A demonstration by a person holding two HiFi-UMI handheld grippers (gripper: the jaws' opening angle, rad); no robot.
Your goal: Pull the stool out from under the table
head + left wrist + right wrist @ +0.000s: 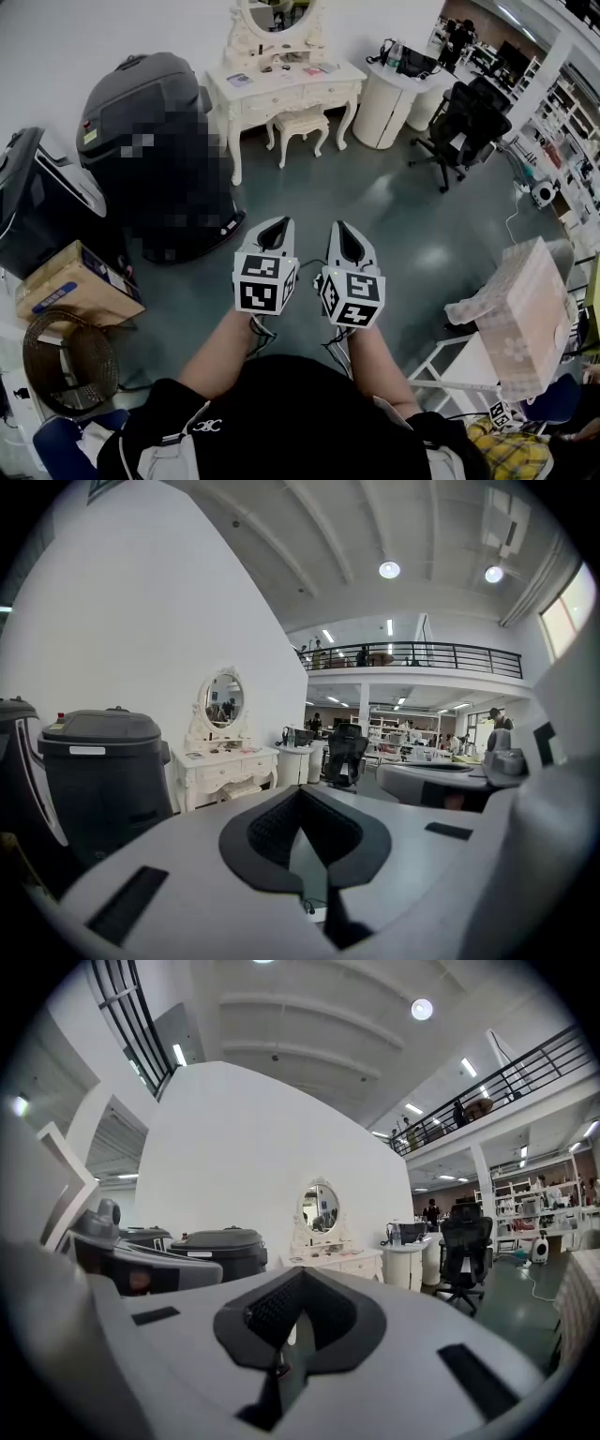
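A big indoor workroom, with a glossy grey-green floor (394, 225) and a plain white wall at the far side. I hold a gripper in each hand, side by side in front of me, both pointing ahead and slightly down. My left gripper (275, 225) has its jaws closed together with nothing between them. My right gripper (343, 227) is the same, jaws together and empty. Neither touches anything. Well ahead of both, against the wall, stands an ornate white dressing table (281, 89) with an oval mirror (273, 14). The white stool (302, 122) is tucked between the table's legs, partly under its top. Left of the table is a bulky dark grey machine (150, 94). To its right are a round white cabinet (386, 103) and a black office chair (464, 122).
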